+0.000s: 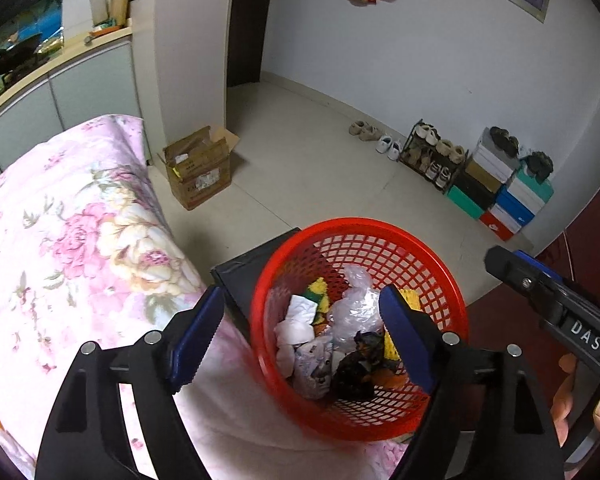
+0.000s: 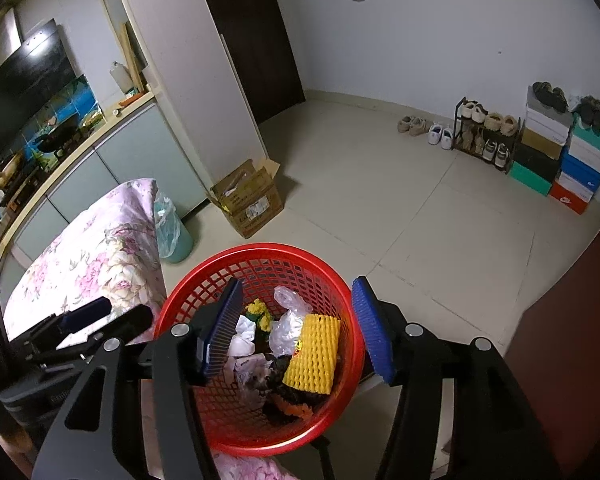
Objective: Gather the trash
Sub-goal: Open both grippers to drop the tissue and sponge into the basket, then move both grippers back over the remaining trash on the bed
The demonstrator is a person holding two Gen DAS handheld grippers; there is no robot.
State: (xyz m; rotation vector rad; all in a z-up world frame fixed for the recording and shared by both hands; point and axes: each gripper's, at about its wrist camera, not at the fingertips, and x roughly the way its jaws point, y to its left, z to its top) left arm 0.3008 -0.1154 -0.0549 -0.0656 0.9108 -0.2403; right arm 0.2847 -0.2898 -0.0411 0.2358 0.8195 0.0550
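A red mesh basket (image 1: 260, 320) (image 2: 260, 250) stands at the edge of the bed. It holds a clear plastic bag (image 1: 356, 304), white crumpled paper (image 1: 296, 324), a dark wrapper (image 1: 360, 364) and a yellow foam net (image 2: 312, 356). My left gripper (image 1: 300, 336) hangs over the basket's mouth, open, with nothing between its blue pads. My right gripper (image 2: 296, 332) is open above the basket too. The yellow foam net lies below it among the trash, clear of both pads. Each gripper shows in the other's view, the right gripper (image 1: 540, 284) and the left gripper (image 2: 100, 312).
Pink floral bedding (image 1: 80, 240) lies left of the basket, and a black box (image 1: 240, 272) sits behind it. On the tiled floor are an open cardboard box (image 2: 248, 200), a teal lined bin (image 2: 172, 232), a shoe rack (image 2: 484, 136) and stacked shoe boxes (image 2: 572, 160).
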